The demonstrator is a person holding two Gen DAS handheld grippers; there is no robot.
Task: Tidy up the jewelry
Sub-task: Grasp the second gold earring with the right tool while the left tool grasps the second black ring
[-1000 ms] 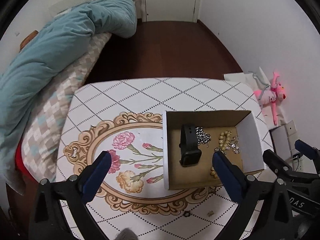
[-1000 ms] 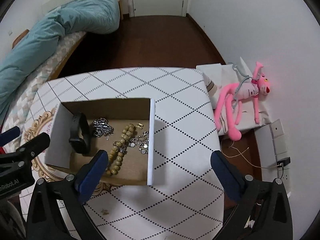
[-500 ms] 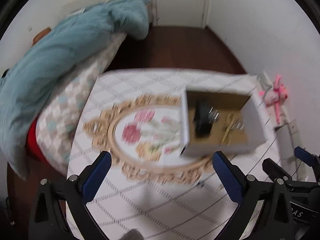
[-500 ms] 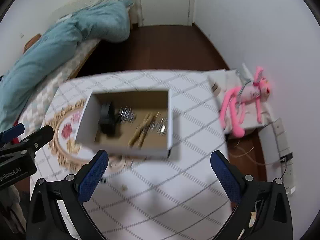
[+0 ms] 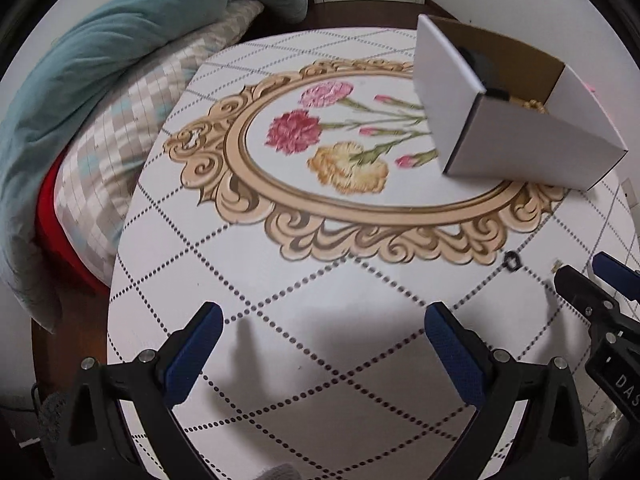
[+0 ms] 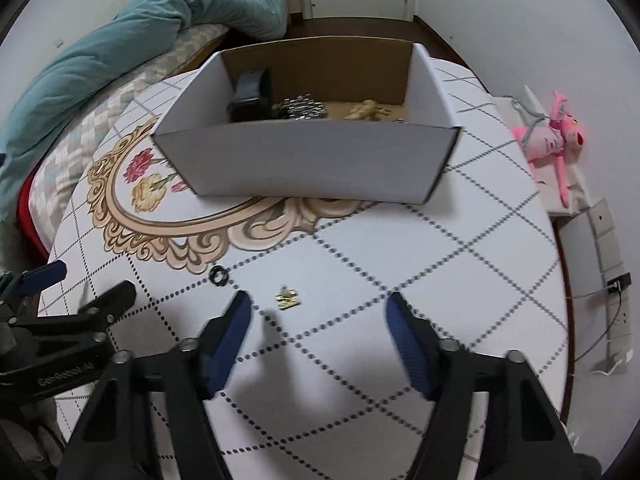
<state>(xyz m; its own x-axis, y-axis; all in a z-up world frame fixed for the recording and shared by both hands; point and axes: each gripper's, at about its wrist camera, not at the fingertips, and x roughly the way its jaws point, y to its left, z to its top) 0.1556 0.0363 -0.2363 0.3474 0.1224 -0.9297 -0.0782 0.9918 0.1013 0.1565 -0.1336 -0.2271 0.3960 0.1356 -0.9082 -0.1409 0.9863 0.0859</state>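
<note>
Left wrist view: left gripper [image 5: 318, 326] spread wide, nothing between its blue pads, low over the bare near part of the desk [image 5: 280, 320] with the dotted diamond pattern. White cardboard box [image 5: 516, 148] sits at the far right of the desk, overlapping the gold floral frame print [image 5: 248, 184]; a dark watch [image 5: 478, 66] and a bit of gold jewelry [image 5: 532, 103] show over its rim. Small black ring [image 5: 511, 261] lies loose on the desk near the frame's edge, just beside the right gripper [image 5: 600, 276] entering from the right. Teal duvet [image 5: 100, 52] on the bed at left. Right wrist view: right gripper [image 6: 318, 314] also wide, holding nothing — a small gold charm [image 6: 289, 297] lies on the desk just ahead of its pads, closer to the left one, not touching. Black ring [image 6: 219, 275] is just beside, to the left. Box [image 6: 312, 160] straight ahead, holding the watch [image 6: 250, 96], a silver chain pile [image 6: 304, 107] and gold beads [image 6: 366, 111]. Pink plush toy [image 6: 554, 140] off the desk — on the right.
</note>
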